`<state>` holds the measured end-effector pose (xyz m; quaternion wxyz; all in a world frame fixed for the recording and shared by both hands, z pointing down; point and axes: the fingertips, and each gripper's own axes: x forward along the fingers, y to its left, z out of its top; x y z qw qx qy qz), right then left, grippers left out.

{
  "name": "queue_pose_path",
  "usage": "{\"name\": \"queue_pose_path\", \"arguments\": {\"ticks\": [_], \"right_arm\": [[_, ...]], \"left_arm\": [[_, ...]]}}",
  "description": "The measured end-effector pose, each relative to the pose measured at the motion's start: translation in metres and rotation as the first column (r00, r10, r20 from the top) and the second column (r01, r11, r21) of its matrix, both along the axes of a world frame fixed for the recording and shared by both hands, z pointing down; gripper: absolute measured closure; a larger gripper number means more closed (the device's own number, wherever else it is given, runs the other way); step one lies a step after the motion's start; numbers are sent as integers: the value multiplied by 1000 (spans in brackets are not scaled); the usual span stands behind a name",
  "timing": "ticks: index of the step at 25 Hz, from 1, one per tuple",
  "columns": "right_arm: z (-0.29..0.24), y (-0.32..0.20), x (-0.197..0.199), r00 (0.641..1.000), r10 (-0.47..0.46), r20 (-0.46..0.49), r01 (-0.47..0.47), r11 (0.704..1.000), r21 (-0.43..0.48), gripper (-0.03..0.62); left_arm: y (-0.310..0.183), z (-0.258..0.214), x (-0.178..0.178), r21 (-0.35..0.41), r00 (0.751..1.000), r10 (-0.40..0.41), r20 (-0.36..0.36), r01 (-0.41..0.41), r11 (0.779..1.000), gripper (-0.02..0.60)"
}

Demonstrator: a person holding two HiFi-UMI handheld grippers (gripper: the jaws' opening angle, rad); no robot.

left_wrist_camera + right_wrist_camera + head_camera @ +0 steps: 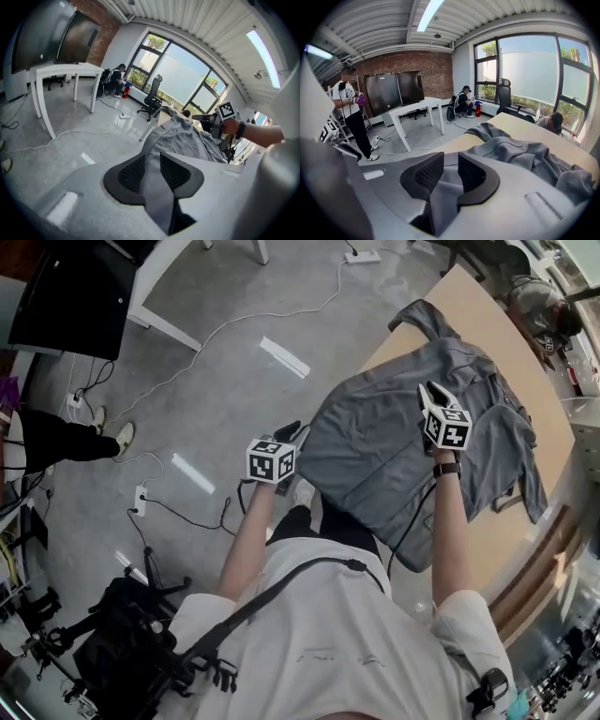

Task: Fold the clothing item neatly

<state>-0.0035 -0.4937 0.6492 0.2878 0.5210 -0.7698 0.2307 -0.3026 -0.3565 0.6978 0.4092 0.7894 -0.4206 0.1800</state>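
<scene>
A grey shirt [394, 446] lies spread and rumpled on the tan table [487, 324], its near part hanging over the table's edge. My left gripper [287, 433] is at the shirt's left hanging edge. In the left gripper view a band of the grey fabric [183, 136] runs between the parted jaws [152, 164], which are open. My right gripper [432, 392] is over the shirt's middle on the table. In the right gripper view its jaws [450, 164] also stand apart, open, with a fold of the shirt [511, 150] hanging between and below them. The right gripper [206, 119] also shows across the shirt in the left gripper view.
A person sits at the table's far corner [544, 306]. Another person stands on the floor at the left [56, 437]. A white table [159, 296], a power strip with cables [141, 500] and black gear [131, 643] occupy the grey floor. An office chair [505, 91] stands by the windows.
</scene>
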Motion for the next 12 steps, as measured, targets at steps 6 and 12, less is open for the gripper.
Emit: {"name": "queue_pose_path", "arguments": {"ticks": [6,12], "right_arm": [[53,-78,16,998,58,-9,-58,994,-89,441],[78,-118,34,992,75,-104,-88,987,-134,427]], "left_arm": [[-24,37,5,-98,999,-37,-36,34,995,468],[-29,53,29,-172,992,56,-113,-75,982,471]]}}
